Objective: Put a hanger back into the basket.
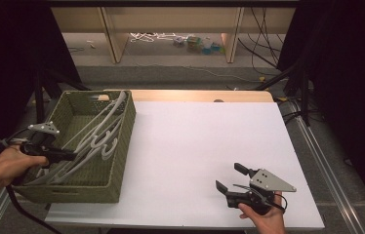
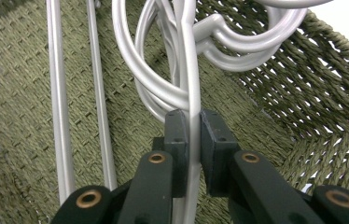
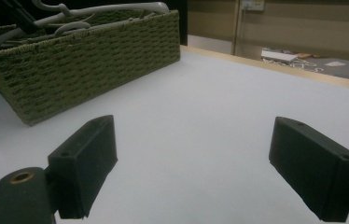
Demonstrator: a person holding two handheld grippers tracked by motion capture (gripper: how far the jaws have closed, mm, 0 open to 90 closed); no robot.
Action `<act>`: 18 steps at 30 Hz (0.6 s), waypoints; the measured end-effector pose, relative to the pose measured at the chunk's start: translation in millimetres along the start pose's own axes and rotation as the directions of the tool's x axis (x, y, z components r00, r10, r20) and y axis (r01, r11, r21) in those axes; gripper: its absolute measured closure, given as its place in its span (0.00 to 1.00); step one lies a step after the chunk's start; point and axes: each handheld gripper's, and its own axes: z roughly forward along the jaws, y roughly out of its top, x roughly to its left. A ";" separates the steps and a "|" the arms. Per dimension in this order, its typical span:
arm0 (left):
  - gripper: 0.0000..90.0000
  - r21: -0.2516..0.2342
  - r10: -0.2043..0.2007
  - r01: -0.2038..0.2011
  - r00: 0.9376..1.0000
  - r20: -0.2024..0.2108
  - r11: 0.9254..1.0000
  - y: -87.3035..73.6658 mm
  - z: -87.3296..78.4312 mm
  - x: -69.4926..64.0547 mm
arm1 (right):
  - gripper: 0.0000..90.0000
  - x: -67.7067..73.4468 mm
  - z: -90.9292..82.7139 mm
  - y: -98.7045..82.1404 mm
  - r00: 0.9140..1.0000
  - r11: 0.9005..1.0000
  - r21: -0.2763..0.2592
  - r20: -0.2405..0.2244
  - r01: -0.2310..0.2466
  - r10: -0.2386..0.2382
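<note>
Two tongs at work over one white table (image 1: pixel 195 146). Left tongs (image 1: pixel 73 156) at about nine o'clock of the table, lowered into the green woven basket (image 1: pixel 122 146), held by the left hand (image 1: pixel 10 163). Pads pressed together on a thin grey bar of one plastic hanger (image 2: pixel 190 84), bar running straight up between the pads in the left gripper view. Several more grey hangers (image 1: pixel 100 131) piled in the same basket, hooks curled together just above the pinched bar, two straight bars lying apart toward the left of that view on the woven floor. Some hanger ends leaning on the far basket rim, rising slightly over it.

Right tongs (image 1: pixel 229 178) at about five o'clock of the table, near the front edge, held by the right hand (image 1: pixel 263 214). Spread wide, nothing between the two black pads (image 3: pixel 86 158), only bare white table seen in the gap. Pointing roughly toward ten o'clock, at the basket, well apart from it. Basket (image 3: pixel 84 65) seen from its side in the right gripper view, hangers showing over its rim.
</note>
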 end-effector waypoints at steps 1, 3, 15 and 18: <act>0.91 0.000 -0.010 0.010 1.000 0.003 1.000 0.0 1.1 -0.2 | 0.18 0.0 0.0 -0.1 1.000 1.000 0.001 0.001 -0.002 0.002; 0.91 0.037 0.020 -0.020 1.000 0.010 0.999 0.8 2.5 -0.5 | 0.18 0.1 0.1 0.2 1.000 1.000 -0.003 -0.006 -0.005 0.005; 0.91 0.123 0.045 -0.047 0.999 0.023 0.991 -0.6 16.8 0.9 | 0.18 -0.1 0.0 0.2 1.000 1.000 0.000 0.000 0.000 0.000; 0.91 0.128 0.041 -0.043 0.999 0.018 0.991 -1.6 20.4 0.2 | 0.18 0.2 -0.3 0.3 1.000 1.000 0.002 0.001 -0.003 0.003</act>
